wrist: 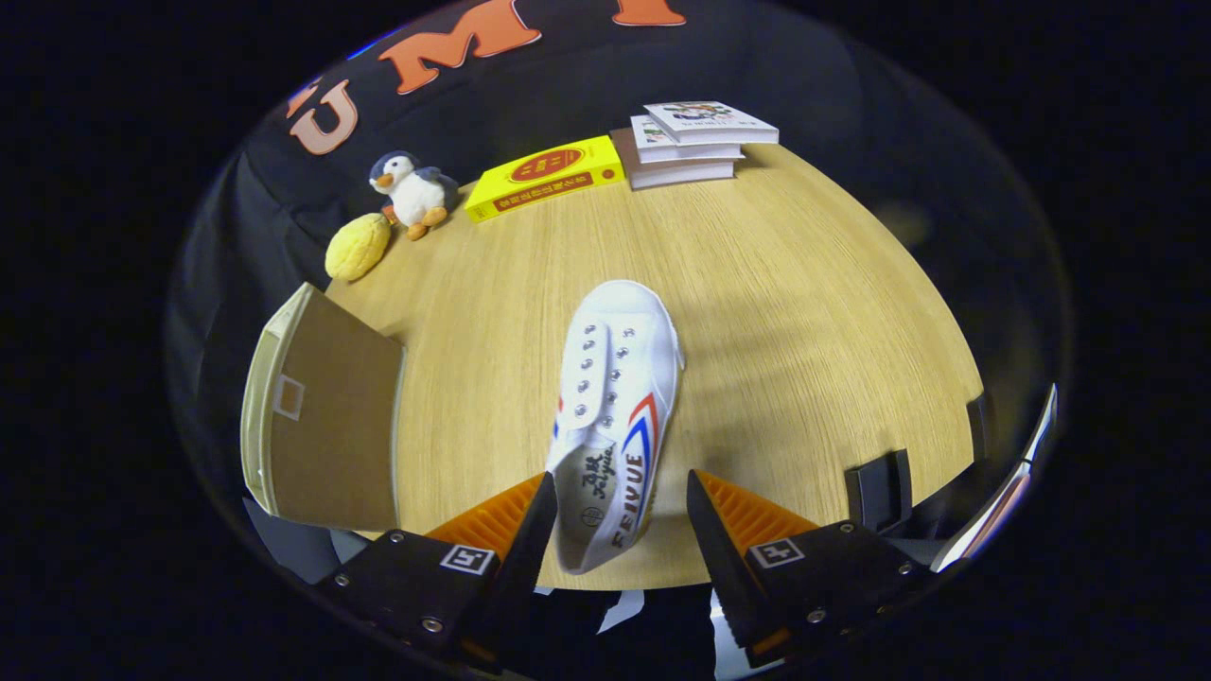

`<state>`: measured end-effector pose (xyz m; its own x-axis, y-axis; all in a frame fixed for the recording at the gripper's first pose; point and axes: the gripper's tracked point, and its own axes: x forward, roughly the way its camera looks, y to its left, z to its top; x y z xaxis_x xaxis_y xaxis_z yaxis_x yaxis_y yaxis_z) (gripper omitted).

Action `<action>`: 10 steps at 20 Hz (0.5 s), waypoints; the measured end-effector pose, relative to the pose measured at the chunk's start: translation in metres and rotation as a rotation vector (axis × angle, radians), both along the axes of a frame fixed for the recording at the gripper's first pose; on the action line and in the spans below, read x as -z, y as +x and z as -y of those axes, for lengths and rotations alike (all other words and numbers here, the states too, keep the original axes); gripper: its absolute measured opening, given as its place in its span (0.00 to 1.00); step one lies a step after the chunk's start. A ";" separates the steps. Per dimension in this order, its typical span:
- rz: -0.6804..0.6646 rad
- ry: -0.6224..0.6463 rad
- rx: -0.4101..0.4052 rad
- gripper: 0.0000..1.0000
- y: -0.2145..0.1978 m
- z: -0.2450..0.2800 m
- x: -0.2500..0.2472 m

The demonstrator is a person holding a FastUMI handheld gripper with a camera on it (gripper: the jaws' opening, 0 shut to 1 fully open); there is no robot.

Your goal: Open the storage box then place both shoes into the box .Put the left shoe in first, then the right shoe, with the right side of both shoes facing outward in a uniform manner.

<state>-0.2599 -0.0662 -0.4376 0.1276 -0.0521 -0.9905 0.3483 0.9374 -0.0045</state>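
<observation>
A white canvas shoe (617, 416) with red and blue side stripes lies on the wooden table (776, 312), toe pointing away from me. Its heel end sits between my two fingers. My gripper (620, 497) is open, with the left finger close to the shoe's heel and a gap between the right finger and the shoe's striped side. The storage box (322, 416) stands to the left of the shoe, near the table's left edge, with its brown lid side toward me; I cannot see inside it.
At the table's far side sit a yellow lemon-shaped toy (358, 247), a penguin plush (412, 194), a yellow book (545, 176) and a stack of books (691, 142). A black clamp (880, 490) sits at the table's near right edge.
</observation>
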 end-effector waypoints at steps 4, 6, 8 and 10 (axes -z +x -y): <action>-0.032 0.026 0.034 0.77 -0.004 0.004 0.028; -0.074 0.061 0.028 0.72 -0.011 -0.003 0.041; -0.071 0.129 0.034 0.68 -0.009 -0.004 0.041; -0.080 0.177 0.058 0.60 -0.007 -0.006 0.042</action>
